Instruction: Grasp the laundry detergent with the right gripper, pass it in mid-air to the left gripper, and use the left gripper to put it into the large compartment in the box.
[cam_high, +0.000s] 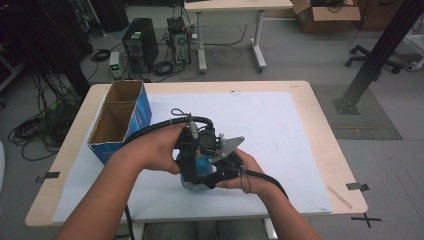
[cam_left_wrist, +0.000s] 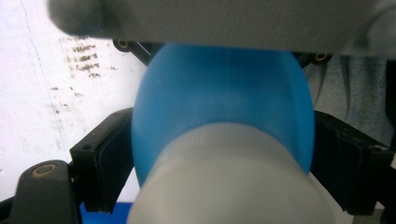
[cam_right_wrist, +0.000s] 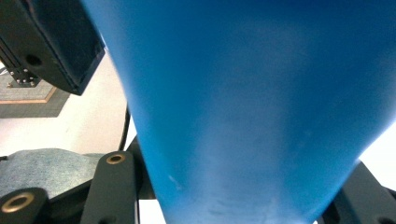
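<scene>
Two grippers meet over the near middle of the worktop (cam_high: 280, 125), both on one blue bottle (cam_high: 201, 165) with a pale, cloudy end. The right gripper (cam_high: 227, 167) has its fingers clamped on the blue body; in the right gripper view the bottle (cam_right_wrist: 252, 107) runs straight up between them. The left gripper (cam_high: 192, 150) comes at the bottle from the other side. In the left gripper view its black fingers (cam_left_wrist: 105, 163) stand either side of the blue bulge (cam_left_wrist: 224, 102), just where it joins the pale part (cam_left_wrist: 229, 182), and appear to be touching it on both sides, though how firmly they press cannot be told.

The step in hand looks like a two-handed job on the bottle, most likely a twist or a pull at the pale end while the other gripper holds the body. To do it well, the left fingers should seat squarely on the widest part of the blue bulge, not on the slope, where they could slip off. The right gripper should keep its hold firm and steady so the bottle does not turn with the other hand. Any twist is best made about the bottle's own long line, with both hands low over the worktop. The open cardboard box (cam_high: 120, 117) at the left stands well apart and is no obstacle.
</scene>
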